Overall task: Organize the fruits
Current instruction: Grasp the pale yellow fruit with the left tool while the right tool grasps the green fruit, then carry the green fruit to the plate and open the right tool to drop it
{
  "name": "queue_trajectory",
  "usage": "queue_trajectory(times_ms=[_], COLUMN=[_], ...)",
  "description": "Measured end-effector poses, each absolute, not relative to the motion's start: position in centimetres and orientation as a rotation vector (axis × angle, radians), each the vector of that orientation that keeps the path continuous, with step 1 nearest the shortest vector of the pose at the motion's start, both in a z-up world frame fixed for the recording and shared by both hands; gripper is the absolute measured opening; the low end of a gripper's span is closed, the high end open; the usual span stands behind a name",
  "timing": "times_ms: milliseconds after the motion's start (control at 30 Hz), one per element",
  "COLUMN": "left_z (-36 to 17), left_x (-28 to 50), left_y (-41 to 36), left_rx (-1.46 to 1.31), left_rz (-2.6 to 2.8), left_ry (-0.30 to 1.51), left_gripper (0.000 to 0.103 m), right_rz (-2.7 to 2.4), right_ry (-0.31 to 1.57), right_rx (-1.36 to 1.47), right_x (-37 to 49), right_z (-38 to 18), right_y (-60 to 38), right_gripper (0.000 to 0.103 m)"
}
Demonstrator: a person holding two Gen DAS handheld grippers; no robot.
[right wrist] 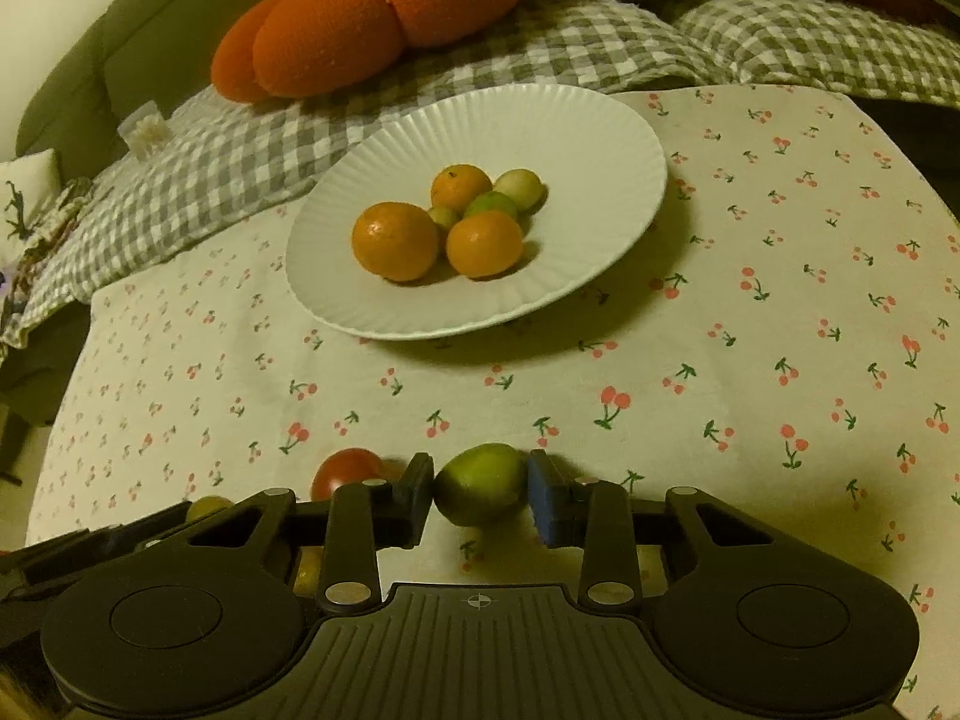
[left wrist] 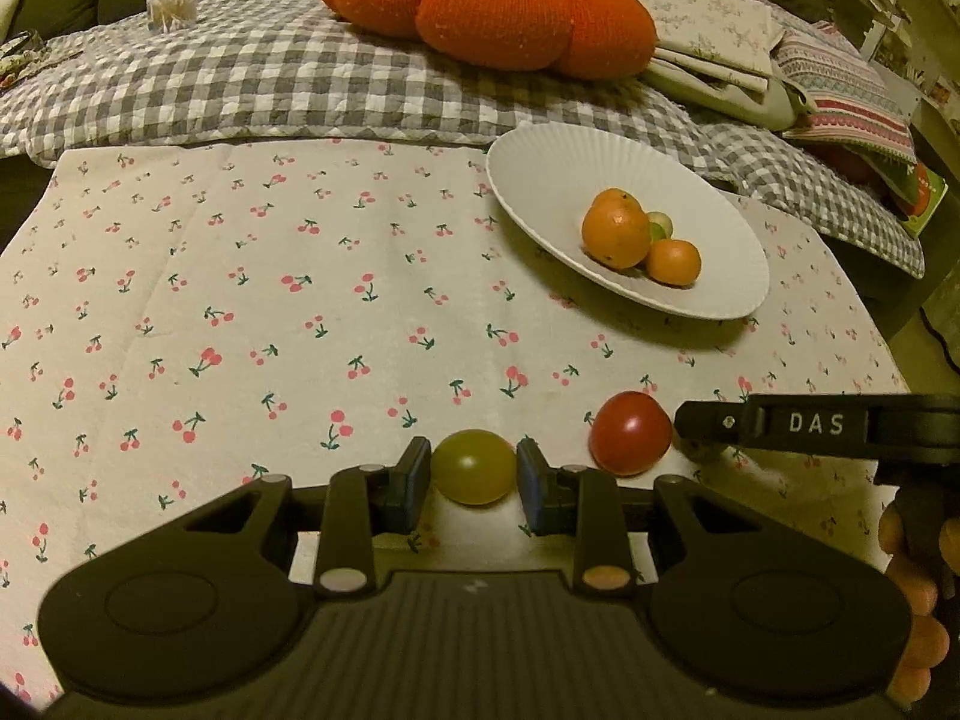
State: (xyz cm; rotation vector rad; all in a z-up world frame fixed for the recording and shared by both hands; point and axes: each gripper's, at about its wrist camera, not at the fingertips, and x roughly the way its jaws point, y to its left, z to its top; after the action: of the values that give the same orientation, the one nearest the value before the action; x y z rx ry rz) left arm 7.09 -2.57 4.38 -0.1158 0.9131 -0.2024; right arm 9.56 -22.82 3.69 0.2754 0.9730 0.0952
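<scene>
Left wrist view first: left tool [left wrist: 474,477] sits low over the cherry-print cloth [left wrist: 300,300] that covers the surface; its two pads press a yellow-green tomato [left wrist: 474,467] from either side, so it is clamped on that fruit, which rests at the cloth; just to the right lies a red tomato [left wrist: 630,433], loose on the cloth; the black arm of the right tool [left wrist: 840,426] reaches in from the right edge, its tip near the red tomato; a white ribbed plate [left wrist: 708,276] stands further back on the right, holding orange citrus fruits [left wrist: 616,237] and small green ones beside them; behind the cloth lie a grey checked blanket [left wrist: 240,84] and an orange knitted cushion [left wrist: 480,6].

Right wrist view: right tool [right wrist: 481,489] has its pads closed against a green fruit [right wrist: 480,485], gripping it just above the cloth [right wrist: 720,300]; the red tomato [right wrist: 348,473] shows to the left, partly hidden behind the tool's left finger; the plate [right wrist: 372,300] stands straight ahead, well apart from the held fruit, with three orange fruits [right wrist: 395,241] and several small green ones clustered touching in its middle; the cushion [right wrist: 336,42] lies beyond on the blanket [right wrist: 240,150].
</scene>
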Motion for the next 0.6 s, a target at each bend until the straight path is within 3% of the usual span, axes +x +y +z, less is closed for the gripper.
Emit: queue_trajectory(times_ms=[600], left_z=[6.7], left_x=[6.5], left_y=[-3.1], left_rx=[-0.108], left_rz=[-0.223], left_ry=[0.843], left_gripper=[0.029], right_rz=[0.129], right_ry=[0.917], right_rx=[0.361], right_x=[8.4], right_z=[6.6], right_y=[-24.5], right_gripper=[0.033])
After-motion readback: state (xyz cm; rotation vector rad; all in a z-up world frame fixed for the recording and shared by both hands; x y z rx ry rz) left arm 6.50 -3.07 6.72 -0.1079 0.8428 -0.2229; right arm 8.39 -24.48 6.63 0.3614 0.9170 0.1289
